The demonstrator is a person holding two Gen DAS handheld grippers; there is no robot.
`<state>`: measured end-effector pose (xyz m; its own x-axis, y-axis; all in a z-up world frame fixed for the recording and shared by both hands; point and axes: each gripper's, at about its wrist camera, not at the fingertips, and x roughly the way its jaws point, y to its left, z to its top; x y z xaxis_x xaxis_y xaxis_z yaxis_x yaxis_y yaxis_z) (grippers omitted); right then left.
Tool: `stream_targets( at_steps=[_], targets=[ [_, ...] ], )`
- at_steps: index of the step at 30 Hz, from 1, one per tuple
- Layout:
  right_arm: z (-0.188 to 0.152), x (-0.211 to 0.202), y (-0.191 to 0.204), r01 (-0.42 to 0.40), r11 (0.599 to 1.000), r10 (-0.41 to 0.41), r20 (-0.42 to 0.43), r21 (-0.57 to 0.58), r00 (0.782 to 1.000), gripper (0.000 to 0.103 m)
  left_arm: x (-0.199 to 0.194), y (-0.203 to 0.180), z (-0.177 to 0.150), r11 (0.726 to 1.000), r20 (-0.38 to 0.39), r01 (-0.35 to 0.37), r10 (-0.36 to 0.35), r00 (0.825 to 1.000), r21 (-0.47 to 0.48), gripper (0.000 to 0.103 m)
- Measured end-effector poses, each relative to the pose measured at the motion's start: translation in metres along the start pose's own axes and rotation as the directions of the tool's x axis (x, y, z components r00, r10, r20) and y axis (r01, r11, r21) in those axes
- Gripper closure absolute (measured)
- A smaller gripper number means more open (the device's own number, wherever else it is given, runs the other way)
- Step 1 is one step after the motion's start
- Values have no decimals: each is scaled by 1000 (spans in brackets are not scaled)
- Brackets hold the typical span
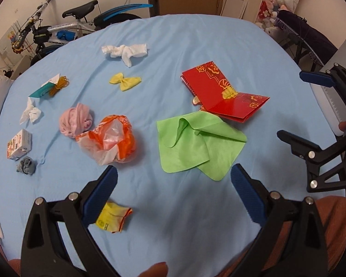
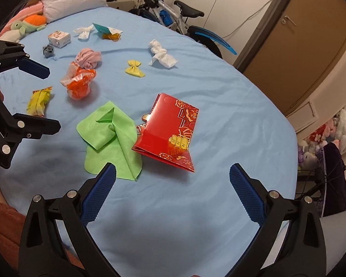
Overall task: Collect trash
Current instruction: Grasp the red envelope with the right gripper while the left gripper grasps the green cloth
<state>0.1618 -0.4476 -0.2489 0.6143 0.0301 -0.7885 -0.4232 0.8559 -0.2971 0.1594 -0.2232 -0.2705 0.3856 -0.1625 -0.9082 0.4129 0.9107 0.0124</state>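
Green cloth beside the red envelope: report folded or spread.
Partly folded: the thin green cloth lies flat on the blue sheet with corners doubled over.

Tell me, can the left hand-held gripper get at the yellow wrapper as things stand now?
Probably yes. The left hand-held gripper is open above the blue sheet, and the yellow wrapper lies alone just beside its left finger. Nothing covers it; the orange bag lies farther off.

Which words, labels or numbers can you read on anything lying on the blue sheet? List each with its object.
None can be read.
Small white box: print too blurred.
Yellow wrapper: green round mark, text too small.
Red paper bag: gold ornament only, no legible characters.
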Motion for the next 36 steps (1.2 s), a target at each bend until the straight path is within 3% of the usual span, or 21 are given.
stream_targets(
  at_steps=[3,8,10,14,16,19,20,21,22,24,27,36],
  targets=[
    [-1,24,-2,2,999,-2,-2,-43,1000,9,28,-1,5,1000,-22,5,-5,1000,3,5],
    [-4,60,-1,-6,993,3,-25,-117,1000,19,68,-9,8,999,-58,18,-16,998,39,5],
    [-5,73,0,-9,990,4,-38,-140,999,31,80,-12,9,998,-63,8,-5,998,60,5],
    [-4,89,-3,-24,988,16,-54,-153,998,42,100,-16,13,996,-71,-13,19,997,88,5],
    [-3,92,-5,-36,988,27,-56,-152,998,60,107,-17,14,996,-72,-14,21,997,92,5],
    [-3,94,-4,-41,986,34,-49,-159,998,74,107,-21,14,996,-37,-8,12,999,92,7],
    [-3,93,-4,-35,986,29,-45,-162,999,76,106,-23,13,995,-27,-5,8,1000,101,14],
    [-2,92,-4,-33,986,27,-37,-163,999,80,104,-25,12,994,-18,9,-7,1000,112,29],
    [-1,91,-4,-39,987,35,-29,-156,999,83,101,-28,12,993,-4,4,-4,1000,117,38],
    [0,86,-5,-52,989,49,-26,-138,998,89,95,-33,12,992,15,3,-5,1000,127,73],
    [2,75,-6,-45,990,43,-21,-131,999,99,89,-31,11,994,20,28,-31,999,105,94],
    [6,24,-4,-24,997,24,-3,-78,1000,102,54,-21,11,994,74,64,-71,995,93,99]
  ],
)
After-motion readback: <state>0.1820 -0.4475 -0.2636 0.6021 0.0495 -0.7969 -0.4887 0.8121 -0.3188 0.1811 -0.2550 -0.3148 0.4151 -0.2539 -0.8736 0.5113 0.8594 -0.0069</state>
